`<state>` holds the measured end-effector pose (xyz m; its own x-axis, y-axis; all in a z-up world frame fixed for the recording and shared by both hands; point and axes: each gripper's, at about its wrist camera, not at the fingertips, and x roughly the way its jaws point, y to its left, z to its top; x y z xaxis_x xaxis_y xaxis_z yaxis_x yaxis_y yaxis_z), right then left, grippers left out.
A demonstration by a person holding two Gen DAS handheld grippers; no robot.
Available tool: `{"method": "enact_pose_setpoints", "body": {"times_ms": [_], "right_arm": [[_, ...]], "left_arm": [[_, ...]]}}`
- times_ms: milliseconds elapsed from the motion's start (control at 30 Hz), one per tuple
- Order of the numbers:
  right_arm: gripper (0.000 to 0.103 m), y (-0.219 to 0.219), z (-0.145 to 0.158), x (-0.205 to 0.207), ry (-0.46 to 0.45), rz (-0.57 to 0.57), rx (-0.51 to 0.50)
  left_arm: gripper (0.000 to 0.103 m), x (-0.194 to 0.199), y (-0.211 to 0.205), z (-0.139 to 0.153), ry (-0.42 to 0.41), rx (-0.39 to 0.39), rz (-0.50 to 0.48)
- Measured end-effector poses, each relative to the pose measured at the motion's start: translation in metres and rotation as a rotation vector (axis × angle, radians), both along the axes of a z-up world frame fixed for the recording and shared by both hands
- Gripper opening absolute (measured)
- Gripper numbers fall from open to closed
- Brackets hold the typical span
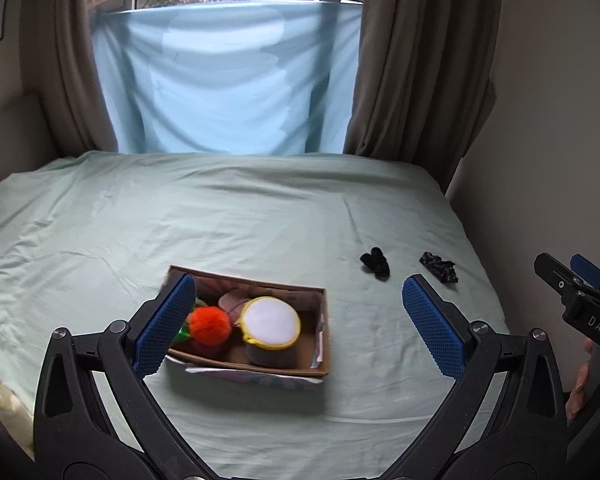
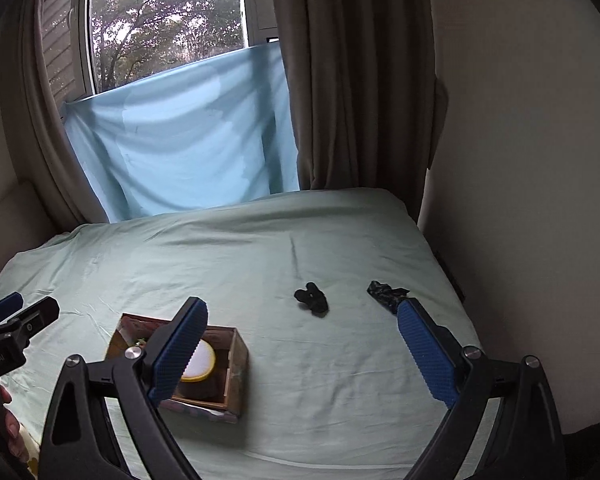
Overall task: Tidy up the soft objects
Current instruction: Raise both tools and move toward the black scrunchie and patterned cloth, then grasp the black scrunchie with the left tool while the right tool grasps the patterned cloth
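Bed [image 1: 260, 216] fills everything ahead of both grippers, pale green sheet and kinda wrinkly. Box [image 1: 320, 368] sits low between the left gripper's [image 1: 300, 320] wide-open fingers, already stuffed with an orange pompom [image 1: 210, 325] and a white round thing [image 1: 271, 322]. Right gripper [image 2: 304, 354] is spread wide too, holding nothing. Just past its tips: a black scrap [image 2: 312, 299], and a dark crumpled scrap [image 2: 386, 295] almost touching its right finger. Both look tiny and limp, so I'd guess a grab could pinch sheet along with them, or slip off entirely.
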<state>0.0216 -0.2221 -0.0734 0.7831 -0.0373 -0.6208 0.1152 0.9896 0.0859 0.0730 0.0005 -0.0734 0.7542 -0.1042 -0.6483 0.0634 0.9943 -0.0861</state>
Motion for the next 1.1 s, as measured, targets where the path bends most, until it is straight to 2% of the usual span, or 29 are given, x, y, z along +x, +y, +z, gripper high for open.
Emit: {"method": "enact_pose_setpoints", "body": {"times_ms": [133,367,533,700,933,1100], "right_arm": [[0.095,-0.049,-0.018,0.014,0.021,-0.001,-0.001],[0.095,-0.108,-0.057,0.058,0.071,-0.043,0.024],[0.095,-0.145,-0.095,0.096,0.106,-0.11,0.067],[0.095,-0.172,-0.149,0.142,0.151,-0.195,0.122],[0.095,-0.181,-0.233,0.199,0.194,-0.225,0.18],[0.095,-0.185,-0.279,0.231,0.219,-0.24,0.16]], "left_arm": [[0.103,0.019,-0.049,-0.021,0.02,-0.014,0.004],[0.103,0.074,-0.12,-0.066,0.045,-0.028,-0.031],[0.103,0.129,-0.157,-0.122,0.097,-0.046,-0.045],[0.103,0.182,-0.181,-0.184,0.154,-0.07,-0.054],[0.102,0.246,-0.203,-0.271,0.235,-0.044,-0.058],[0.102,0.282,-0.215,-0.321,0.271,-0.024,-0.079]]}}
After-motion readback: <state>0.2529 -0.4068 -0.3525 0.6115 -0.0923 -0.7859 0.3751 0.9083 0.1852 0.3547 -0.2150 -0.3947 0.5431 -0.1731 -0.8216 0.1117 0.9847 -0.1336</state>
